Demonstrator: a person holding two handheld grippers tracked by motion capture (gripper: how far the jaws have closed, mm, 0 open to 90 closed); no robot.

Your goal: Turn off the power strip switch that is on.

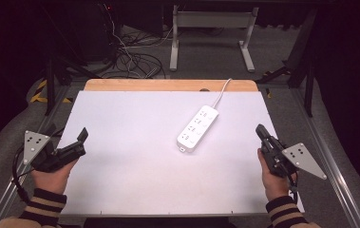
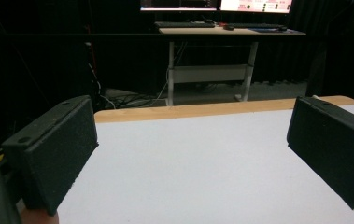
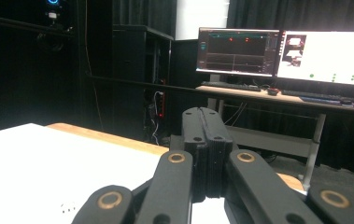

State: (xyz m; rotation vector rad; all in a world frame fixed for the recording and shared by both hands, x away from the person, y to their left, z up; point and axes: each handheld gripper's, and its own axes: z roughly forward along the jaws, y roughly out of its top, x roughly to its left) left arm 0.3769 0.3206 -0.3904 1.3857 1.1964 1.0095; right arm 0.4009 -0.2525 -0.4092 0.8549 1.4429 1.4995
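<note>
Power strip [image 1: 196,128] between tongs (right [image 1: 262,130] closed)

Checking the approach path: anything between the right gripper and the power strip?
Nothing visible. In the high view only bare white table lies between the right gripper, jaws shut and empty, and the power strip. Its cord runs off the far edge, away from the gripper.
</note>
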